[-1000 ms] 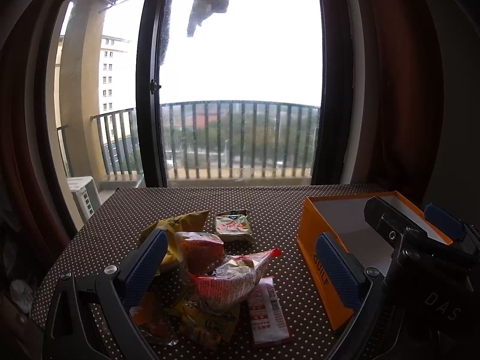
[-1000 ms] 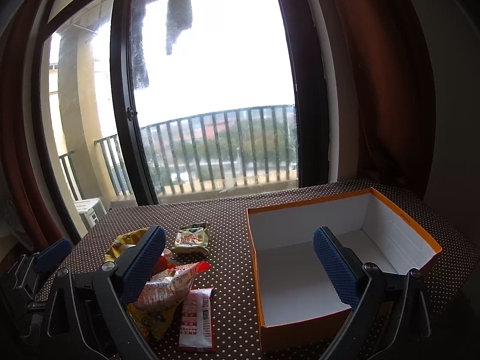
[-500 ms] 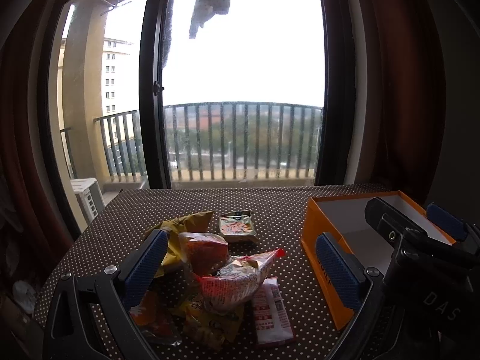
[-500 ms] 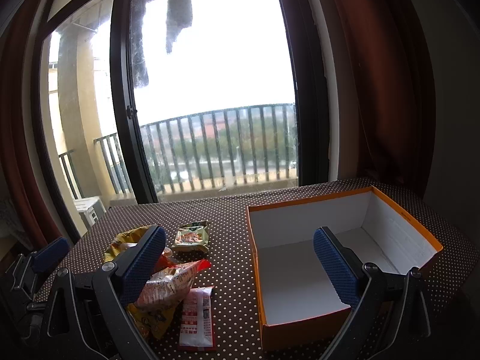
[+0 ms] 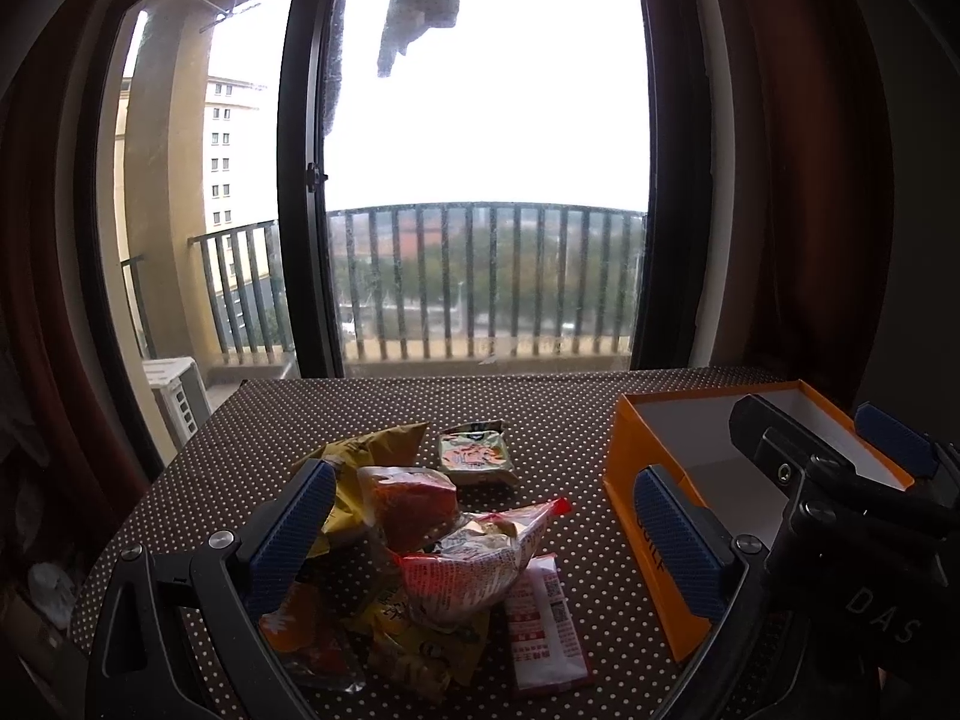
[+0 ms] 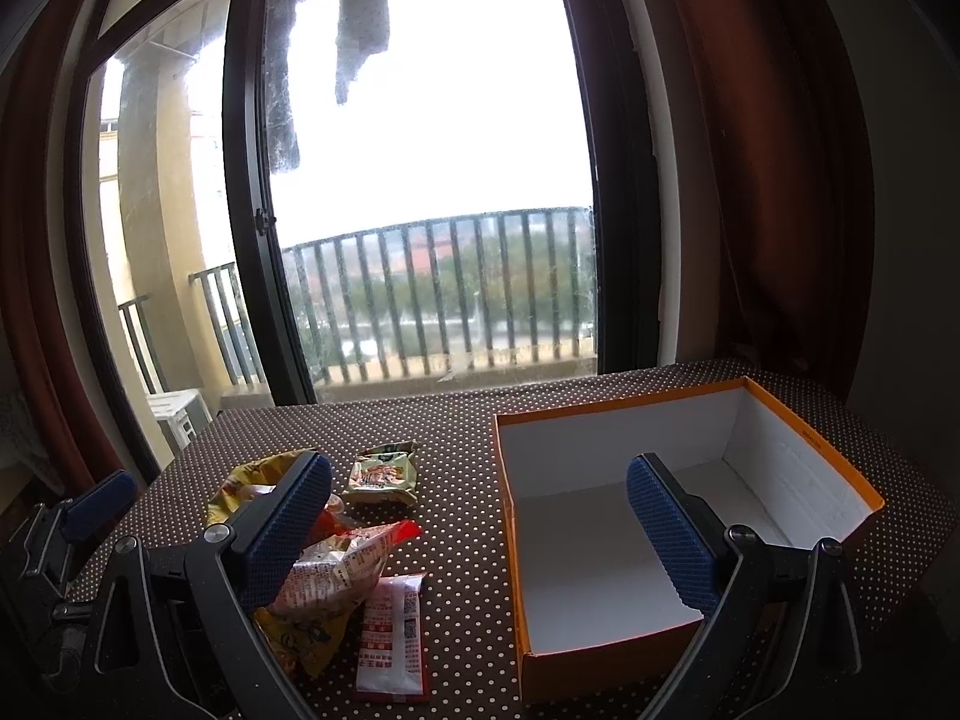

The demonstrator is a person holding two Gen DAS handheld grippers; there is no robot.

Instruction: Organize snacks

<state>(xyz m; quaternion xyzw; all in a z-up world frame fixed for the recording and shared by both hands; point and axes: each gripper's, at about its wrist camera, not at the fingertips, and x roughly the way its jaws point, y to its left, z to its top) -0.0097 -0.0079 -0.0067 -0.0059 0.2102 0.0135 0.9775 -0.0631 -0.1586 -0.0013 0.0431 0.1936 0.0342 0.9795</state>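
A: What is shown on the table (image 5: pixel 540 414)?

B: A heap of snacks (image 5: pixel 420 546) is seen on a brown, white-dotted cloth, left of an orange box (image 6: pixel 690 516). The box is open at the top, white inside, and nothing is seen in it.

A: How are the snacks laid out?

B: A clear bag (image 5: pixel 474 558) with red print is piled on a yellow pack (image 5: pixel 420 642). A red-orange pack (image 5: pixel 411 501) is set just behind it, and a yellow bag (image 5: pixel 372 456) lies further back. A green packet (image 5: pixel 476 457) is placed apart, toward the window. A flat white-and-red sachet (image 5: pixel 543 624) is laid beside the heap, on the box side.

A: And the grippers?

B: The left gripper (image 5: pixel 480 540) is held over the heap with its blue fingers spread wide; nothing is pinched between them. The right gripper (image 6: pixel 480 531) is likewise held wide open and empty, one finger (image 6: pixel 669 534) seen against the box interior, the other against the heap. Whether either is touching anything cannot be told.

A: Is each tool caught by the other's camera?

B: Yes. The right gripper is seen at the left view's right edge, over the box; the left gripper is glimpsed at the right view's left edge.
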